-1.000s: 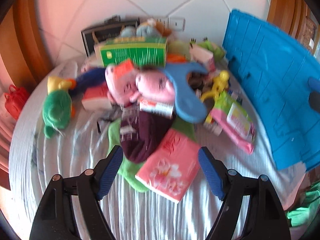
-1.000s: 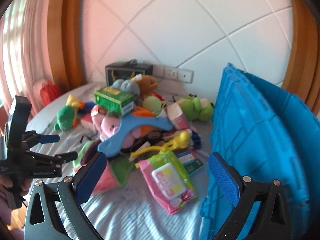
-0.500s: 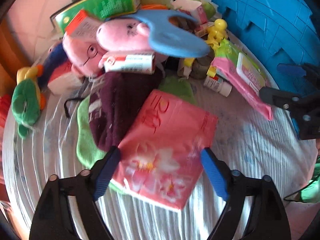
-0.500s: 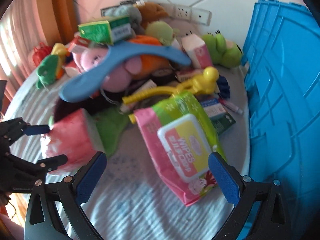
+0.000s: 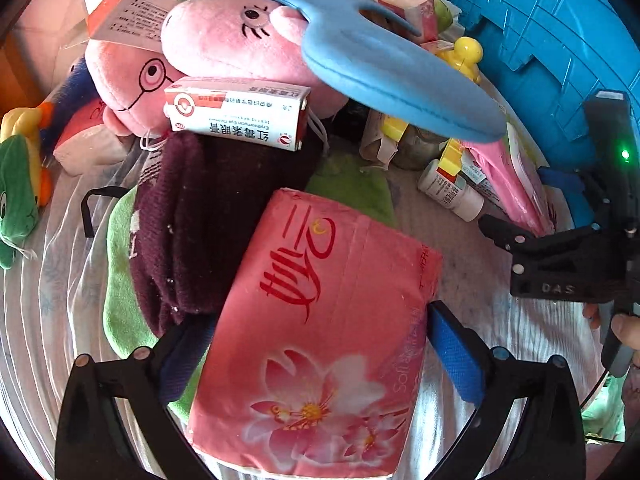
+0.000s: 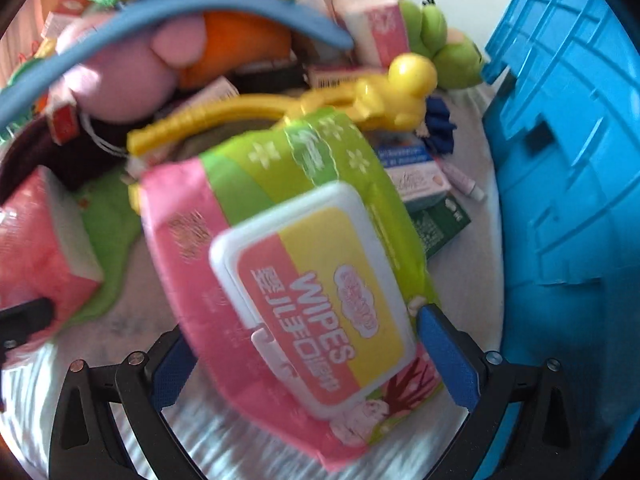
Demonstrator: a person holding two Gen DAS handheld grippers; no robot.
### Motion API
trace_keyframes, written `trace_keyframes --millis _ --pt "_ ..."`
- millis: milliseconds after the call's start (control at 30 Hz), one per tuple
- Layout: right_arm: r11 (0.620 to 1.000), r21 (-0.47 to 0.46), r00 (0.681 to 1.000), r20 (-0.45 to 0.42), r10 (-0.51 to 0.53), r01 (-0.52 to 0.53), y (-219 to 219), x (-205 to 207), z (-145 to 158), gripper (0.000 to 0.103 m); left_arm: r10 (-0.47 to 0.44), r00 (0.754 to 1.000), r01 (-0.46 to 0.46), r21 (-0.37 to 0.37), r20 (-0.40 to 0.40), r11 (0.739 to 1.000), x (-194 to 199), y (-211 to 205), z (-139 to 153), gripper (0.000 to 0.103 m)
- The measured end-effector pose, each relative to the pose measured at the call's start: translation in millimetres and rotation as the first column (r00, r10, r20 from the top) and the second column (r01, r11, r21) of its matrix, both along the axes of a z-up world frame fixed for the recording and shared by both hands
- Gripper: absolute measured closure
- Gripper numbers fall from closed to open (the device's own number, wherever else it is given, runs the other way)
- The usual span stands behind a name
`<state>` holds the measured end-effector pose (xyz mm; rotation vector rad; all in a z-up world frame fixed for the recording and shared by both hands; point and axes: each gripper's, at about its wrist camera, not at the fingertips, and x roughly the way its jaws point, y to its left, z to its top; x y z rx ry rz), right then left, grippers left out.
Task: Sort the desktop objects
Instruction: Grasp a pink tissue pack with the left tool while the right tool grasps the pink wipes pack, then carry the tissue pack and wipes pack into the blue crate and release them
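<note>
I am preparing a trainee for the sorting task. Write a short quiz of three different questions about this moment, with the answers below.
1. True or false: the left gripper already squeezes the pink tissue pack.
2. Which item lies between the right gripper's fingers? A) yellow toy B) wipes pack C) green carton
3. Fill in: the red and white medicine box rests on the dark ___ knit cloth.

Key
1. False. Its jaws have just been opening and stand at both sides of the pack without pressing it.
2. B, the wipes pack; the jaws are open around it.
3. purple
</note>
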<state>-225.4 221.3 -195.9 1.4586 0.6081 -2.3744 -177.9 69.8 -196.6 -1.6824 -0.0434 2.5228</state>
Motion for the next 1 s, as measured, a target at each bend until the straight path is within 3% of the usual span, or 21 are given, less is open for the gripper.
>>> trace_keyframes --millis 100,200,233,367,433,533,733,1000 --pt "0.999 0.042 0.999 -0.032 -0.008 0.010 2 -4 -7 0.000 0.005 1.000 -0.006 -0.028 -0.003 1.000 1 5 -1 0.000" --pt "0.999 0.005 0.999 -0.029 -0.036 0.036 9 -6 -5 0.003 0.024 1.000 -0.024 -0.023 -0.018 0.999 5 6 2 0.008" --pt "0.999 -0.014 0.998 -0.030 -0.047 0.047 12 -4 -1 0.019 0.030 0.999 -0.031 -0.017 -0.021 0.999 7 5 3 0.010" --pt "0.999 -0.033 0.998 -0.041 -0.038 0.036 13 8 12 0.040 0.049 0.998 -0.049 -0.001 -0.030 0.999 16 2 9 0.018" --pt "0.999 -0.045 0.999 -0.043 -0.024 0.022 12 17 20 0.057 0.050 0.998 -0.050 0.006 -0.033 0.999 23 2 12 0.019" --pt "0.997 -0.075 0.998 -0.057 0.015 -0.019 10 36 37 0.070 0.063 0.997 -0.063 0.009 -0.054 0.998 38 2 19 0.020" --pt "0.979 -0.186 0.996 -0.064 0.067 -0.078 0 70 67 0.081 0.083 0.983 -0.084 -0.003 -0.162 0.996 68 2 49 0.020" --pt "0.952 -0.268 0.982 -0.157 0.106 -0.146 -3 92 109 0.083 0.119 0.947 -0.131 -0.019 -0.297 0.991 85 -11 97 0.020"
